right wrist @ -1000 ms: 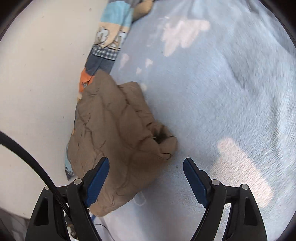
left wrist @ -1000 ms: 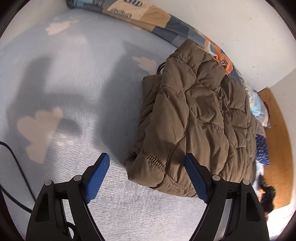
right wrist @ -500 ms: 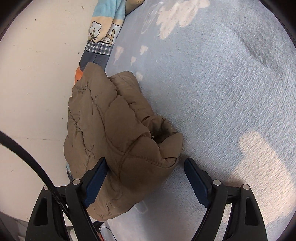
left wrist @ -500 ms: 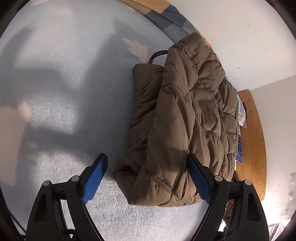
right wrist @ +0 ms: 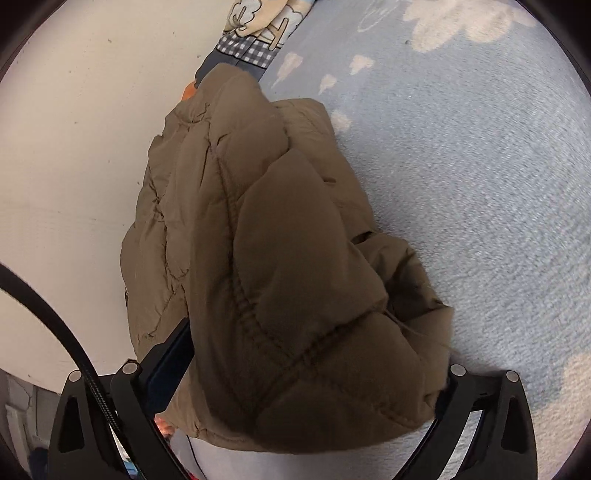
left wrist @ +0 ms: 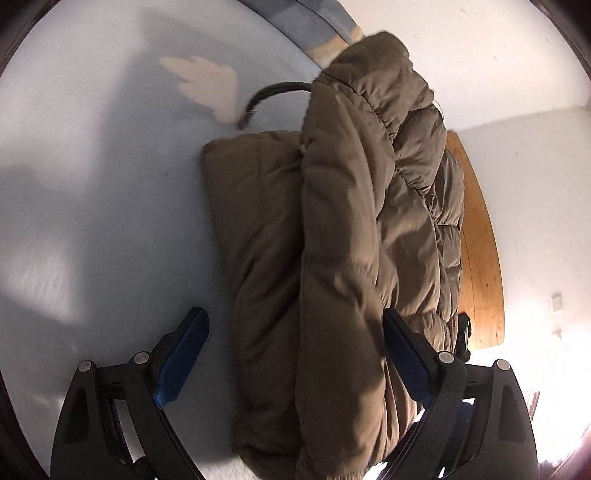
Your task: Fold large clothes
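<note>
Folded brown puffer jacket (left wrist: 332, 258) lies on a cloud-print blanket (left wrist: 92, 184), against the wall (right wrist: 74, 147) at frame left. The left gripper (left wrist: 295, 354) and right gripper (right wrist: 314, 369) straddle it, jaws opening, pads gripping nothing.

Brown quilted jacket on a pale blue blanket

The jacket (right wrist: 280, 258) is plain olive-brown with stitched quilting. The blanket (right wrist: 480, 192) is light blue with cream cloud shapes. A second cloth (right wrist: 255, 33) along the wall (right wrist: 74, 147) shows checks, cream and blue patches. The wall is off-white. The gripper fingers (left wrist: 181, 362) are black with blue pads.
</note>
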